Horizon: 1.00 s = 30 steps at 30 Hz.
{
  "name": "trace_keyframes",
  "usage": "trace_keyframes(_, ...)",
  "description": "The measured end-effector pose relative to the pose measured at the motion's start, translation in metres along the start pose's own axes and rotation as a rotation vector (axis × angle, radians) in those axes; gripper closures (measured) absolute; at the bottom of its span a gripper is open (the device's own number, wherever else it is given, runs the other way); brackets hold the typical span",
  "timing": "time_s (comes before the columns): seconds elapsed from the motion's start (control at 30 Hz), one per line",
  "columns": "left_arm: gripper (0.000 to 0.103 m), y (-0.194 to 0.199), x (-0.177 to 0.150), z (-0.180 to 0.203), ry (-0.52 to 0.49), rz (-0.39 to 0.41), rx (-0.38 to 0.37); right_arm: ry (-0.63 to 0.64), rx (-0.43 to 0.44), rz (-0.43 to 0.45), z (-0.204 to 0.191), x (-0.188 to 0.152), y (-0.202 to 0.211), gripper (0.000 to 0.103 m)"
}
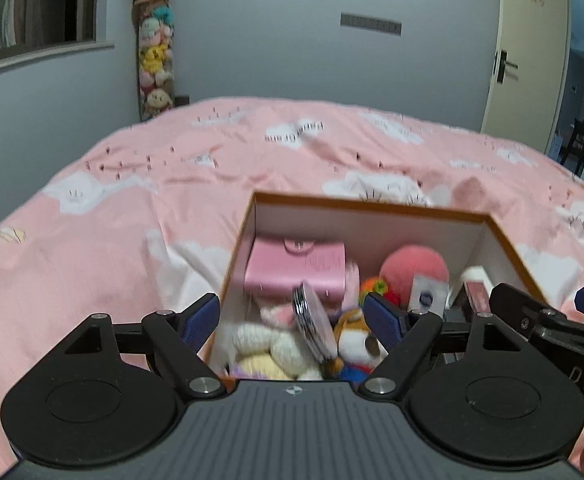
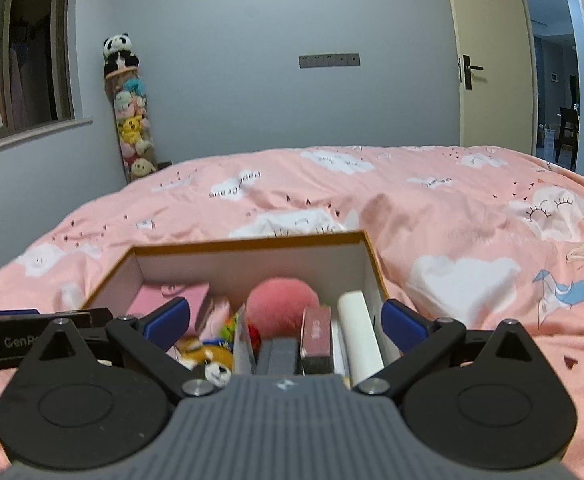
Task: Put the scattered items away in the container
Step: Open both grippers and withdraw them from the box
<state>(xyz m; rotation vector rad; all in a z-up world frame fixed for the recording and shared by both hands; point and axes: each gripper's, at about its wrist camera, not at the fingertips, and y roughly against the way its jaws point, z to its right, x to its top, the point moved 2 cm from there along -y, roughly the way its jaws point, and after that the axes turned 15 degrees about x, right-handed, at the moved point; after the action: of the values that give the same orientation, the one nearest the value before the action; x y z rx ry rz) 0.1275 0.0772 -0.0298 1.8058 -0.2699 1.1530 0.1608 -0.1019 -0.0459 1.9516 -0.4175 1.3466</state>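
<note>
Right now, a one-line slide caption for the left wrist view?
Open left gripper above the box of toys on the pink bed.

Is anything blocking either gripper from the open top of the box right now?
Nothing visible does. The left gripper and right gripper hang open over the box, which has no lid; toys already fill it.

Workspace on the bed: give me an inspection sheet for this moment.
Surface: pink cloud-print bedspread.
Job's things: open box holds pink case, pink pompom, plush toys, round disc, white roll.
Clutter: nothing seen loose on the bedspread.
Grippers: left gripper and right gripper open, fingers empty, over the box.
Cables: nothing seen.
Surroundings: toy column with panda, open door.
</note>
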Motion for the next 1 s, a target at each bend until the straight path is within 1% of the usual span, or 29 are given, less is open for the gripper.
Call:
trace_keyframes(0.13, 0.010, -0.005, -0.008, 0.002, -0.019, -0.016, 0.009, 0.042, -0.013, -0.025, -0.001, -0.014, -0.004, 0.001)
trace_keyframes(0.33, 0.010, -0.013, -0.020, 0.009, -0.064, -0.025, 0.020, 0.018, -0.003, -0.046, 0.005, -0.022, -0.011, 0.001)
trace_keyframes(0.4, 0.010, -0.013, -0.023, 0.012, -0.082, -0.005, 0.031, 0.014, -0.004, -0.051, 0.006, -0.025, -0.012, 0.001)
trace_keyframes(0.5, 0.010, -0.014, -0.024, 0.013, -0.082, 0.001, 0.026, 0.008, -0.006, -0.061, 0.009, -0.030, -0.015, 0.001)
trace_keyframes(0.67, 0.009, -0.018, -0.027, 0.015, -0.084, 0.006, 0.030, 0.057, -0.015, -0.059, 0.005, -0.037, -0.019, 0.001)
trace_keyframes(1.0, 0.009, -0.024, -0.029, 0.016, -0.085, 0.001, 0.026, 0.067, -0.028, -0.040, 0.007, -0.043, -0.022, 0.001)
